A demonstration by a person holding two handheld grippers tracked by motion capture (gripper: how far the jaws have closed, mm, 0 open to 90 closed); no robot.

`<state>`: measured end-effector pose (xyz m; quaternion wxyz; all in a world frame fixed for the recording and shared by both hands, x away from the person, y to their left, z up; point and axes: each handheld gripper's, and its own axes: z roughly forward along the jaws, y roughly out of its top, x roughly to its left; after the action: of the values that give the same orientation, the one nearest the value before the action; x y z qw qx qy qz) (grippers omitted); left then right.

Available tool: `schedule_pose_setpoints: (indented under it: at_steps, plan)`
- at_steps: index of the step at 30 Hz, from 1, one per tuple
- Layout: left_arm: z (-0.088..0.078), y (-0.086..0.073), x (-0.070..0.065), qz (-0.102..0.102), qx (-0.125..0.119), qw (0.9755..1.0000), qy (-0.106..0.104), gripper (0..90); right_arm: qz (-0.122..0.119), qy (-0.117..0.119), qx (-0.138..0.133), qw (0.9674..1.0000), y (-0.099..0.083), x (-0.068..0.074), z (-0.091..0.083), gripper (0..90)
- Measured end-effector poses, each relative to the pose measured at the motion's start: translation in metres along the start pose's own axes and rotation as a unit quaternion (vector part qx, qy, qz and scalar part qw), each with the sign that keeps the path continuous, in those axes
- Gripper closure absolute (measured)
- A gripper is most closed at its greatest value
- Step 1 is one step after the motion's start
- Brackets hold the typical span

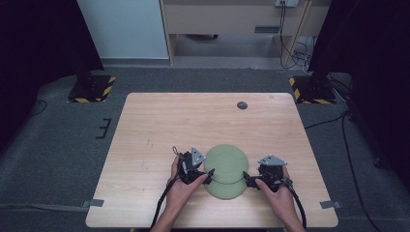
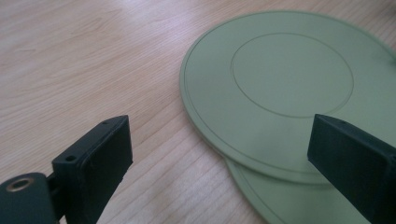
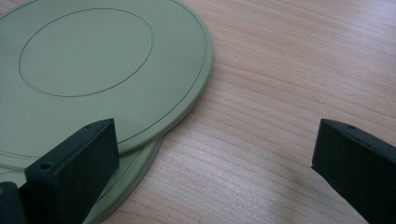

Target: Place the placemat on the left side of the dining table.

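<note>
Two flat pale-green plates overlap near the table's front edge; the upper plate [image 1: 226,163] lies partly on the lower plate [image 1: 223,190]. My left gripper [image 1: 209,175] rests at their left edge and is open; in its own view the upper plate [image 2: 289,84] lies ahead, with the lower plate [image 2: 289,205] peeking out beneath. My right gripper [image 1: 246,178] sits at the right edge, open too. In the right gripper view the upper plate [image 3: 93,70] covers the lower plate [image 3: 135,172], and nothing is between the jaws.
The light wooden table [image 1: 159,130] stretches bare to the left and back. A small dark round disc [image 1: 241,105] sits near the far edge. Grey carpet surrounds the table, with stand bases [image 1: 92,89] at the back corners.
</note>
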<state>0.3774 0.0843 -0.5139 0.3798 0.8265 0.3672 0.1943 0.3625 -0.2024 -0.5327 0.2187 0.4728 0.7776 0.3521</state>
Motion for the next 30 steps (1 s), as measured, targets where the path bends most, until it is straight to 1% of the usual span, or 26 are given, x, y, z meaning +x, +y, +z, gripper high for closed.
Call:
schedule_pose_setpoints:
  at_steps: [4, 7, 9, 10, 11, 12, 13, 14, 15, 16, 17, 18, 19, 23, 27, 30]
  plan:
    - [0.006, 0.004, 0.002, -0.003, 0.002, 1.0000, -0.003, 6.1, -0.001, 0.001, 0.000, 1.0000, 0.000, 0.000, 0.000, 1.1]
    - [0.012, 0.006, 0.005, -0.013, 0.007, 0.9996, -0.023, 6.9, -0.001, 0.002, 0.000, 1.0000, 0.000, -0.001, 0.000, 1.0]
    - [0.014, 0.007, 0.006, -0.014, 0.009, 0.9995, -0.025, 7.0, -0.002, 0.002, 0.000, 1.0000, 0.000, -0.001, 0.000, 1.0]
    - [0.018, 0.009, 0.008, -0.027, 0.010, 0.9989, -0.038, 7.0, 0.000, 0.002, 0.000, 1.0000, 0.000, -0.001, 0.000, 1.0]
    - [0.018, 0.009, 0.008, -0.027, 0.010, 0.9989, -0.038, 7.0, 0.000, 0.002, 0.000, 1.0000, 0.000, -0.001, 0.000, 1.0]
    - [0.023, 0.010, 0.010, -0.038, 0.014, 0.9979, -0.051, 7.0, 0.000, 0.002, 0.000, 1.0000, 0.000, -0.001, 0.000, 1.0]
    - [0.023, 0.010, 0.010, -0.038, 0.014, 0.9979, -0.051, 7.0, 0.000, 0.002, 0.000, 1.0000, 0.000, -0.001, 0.000, 1.0]
    - [0.027, 0.011, 0.012, -0.037, 0.024, 0.9978, -0.049, 6.9, 0.000, 0.003, 0.000, 1.0000, 0.000, -0.001, 0.000, 1.0]
    - [0.027, 0.011, 0.012, -0.037, 0.024, 0.9978, -0.049, 6.9, 0.000, 0.003, 0.000, 1.0000, 0.000, -0.001, 0.000, 1.0]
    - [0.031, 0.011, 0.013, -0.041, 0.032, 0.9973, -0.052, 6.9, 0.001, 0.003, 0.000, 1.0000, 0.000, -0.001, 0.000, 1.0]
    - [0.031, 0.011, 0.013, -0.041, 0.032, 0.9973, -0.052, 6.9, 0.001, 0.003, 0.000, 1.0000, 0.000, -0.001, 0.000, 1.0]
    - [0.035, 0.011, 0.015, -0.049, 0.034, 0.9963, -0.061, 6.9, 0.001, 0.004, 0.001, 1.0000, 0.000, -0.001, 0.000, 0.9]
    - [0.037, 0.011, 0.015, -0.049, 0.038, 0.9961, -0.062, 6.9, 0.002, 0.004, 0.001, 1.0000, 0.000, -0.001, 0.000, 0.9]
    - [0.040, 0.012, 0.016, -0.057, 0.042, 0.9955, -0.062, 4.1, 0.002, 0.005, 0.001, 1.0000, 0.000, -0.001, 0.001, 0.9]
    - [0.041, 0.011, 0.018, -0.071, 0.046, 0.9933, -0.078, 5.3, 0.003, 0.006, 0.002, 1.0000, 0.000, -0.001, 0.001, 0.9]
    - [0.041, 0.011, 0.018, -0.072, 0.045, 0.9933, -0.079, 5.3, 0.004, 0.006, 0.002, 1.0000, 0.000, -0.001, 0.001, 0.9]
